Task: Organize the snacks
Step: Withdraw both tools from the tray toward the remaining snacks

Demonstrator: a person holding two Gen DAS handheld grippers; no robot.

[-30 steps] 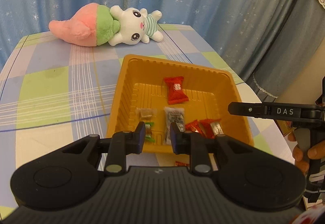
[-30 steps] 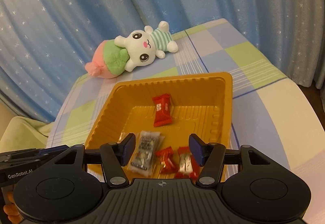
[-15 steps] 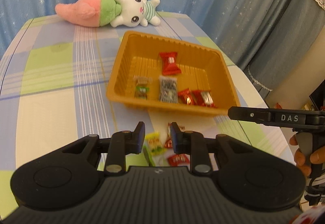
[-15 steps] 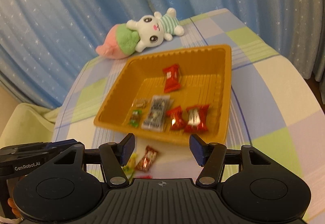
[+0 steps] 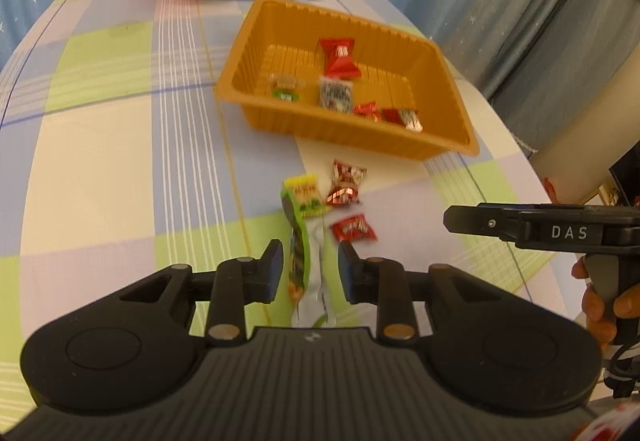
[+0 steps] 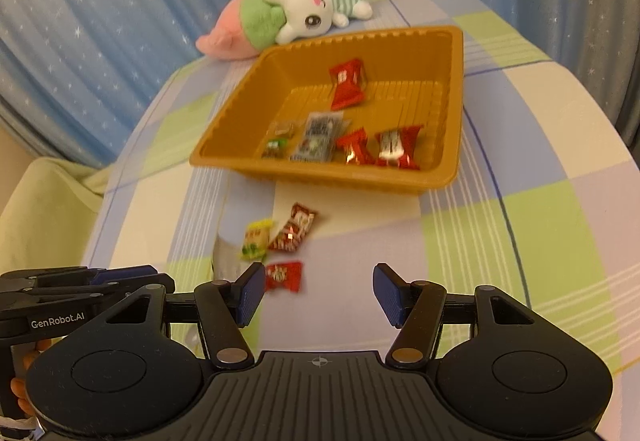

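Both grippers withdrawn from tray, left gripper opening

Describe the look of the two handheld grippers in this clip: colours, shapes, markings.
Both are black plastic with ribbed tops, round side discs and brass pivot screws. The left gripper carries "GenRobot.AI" on its side; the right gripper has blue pads and "DAS" lettering. Dark cables hang below the right gripper's handle.

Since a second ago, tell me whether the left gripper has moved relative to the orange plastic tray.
Yes. The left gripper has backed away from the orange plastic tray, toward the table's near edge.
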